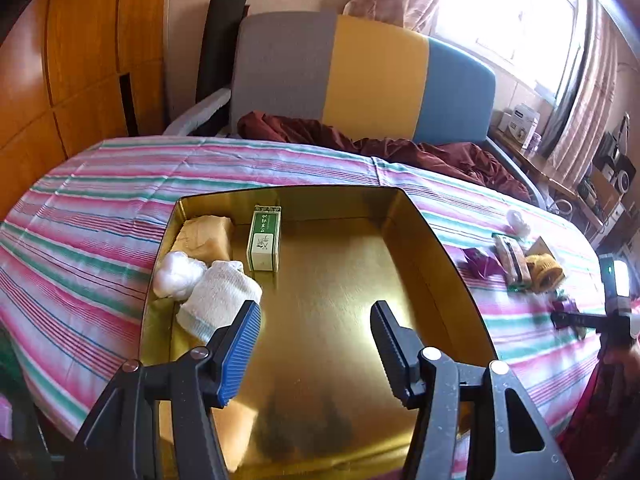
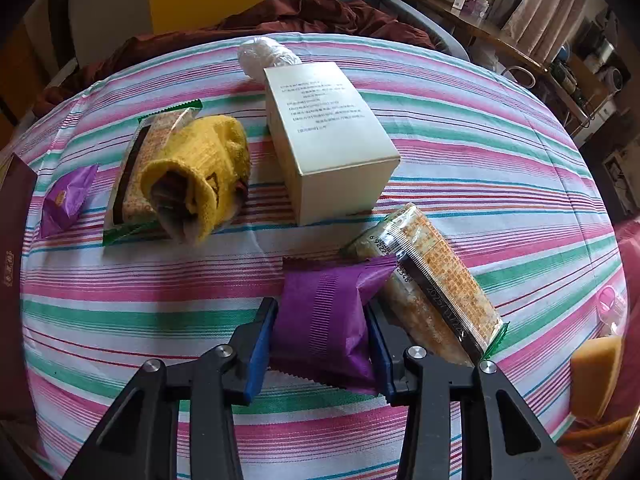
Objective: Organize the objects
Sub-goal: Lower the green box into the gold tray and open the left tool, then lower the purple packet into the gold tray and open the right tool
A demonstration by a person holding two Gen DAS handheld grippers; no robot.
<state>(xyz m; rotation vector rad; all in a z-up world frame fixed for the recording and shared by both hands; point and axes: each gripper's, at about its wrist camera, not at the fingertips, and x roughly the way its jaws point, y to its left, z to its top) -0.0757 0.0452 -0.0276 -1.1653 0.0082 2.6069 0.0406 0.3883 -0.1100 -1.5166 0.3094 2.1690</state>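
Note:
My left gripper hangs open over a gold tin box with nothing between its fingers. Along the tin's left side lie a white sock, a white wrapped ball, a tan block and a small green-and-white carton. My right gripper is shut on a purple snack packet low over the striped tablecloth. A cracker packet lies against that packet's right side. Beyond are a white carton, a yellow sock lying on another cracker packet, and a small purple packet.
A crumpled clear bag sits behind the white carton. A dark red lid shows at the left edge, a tan block at the right. Behind the table stands a grey, yellow and blue chair with maroon cloth.

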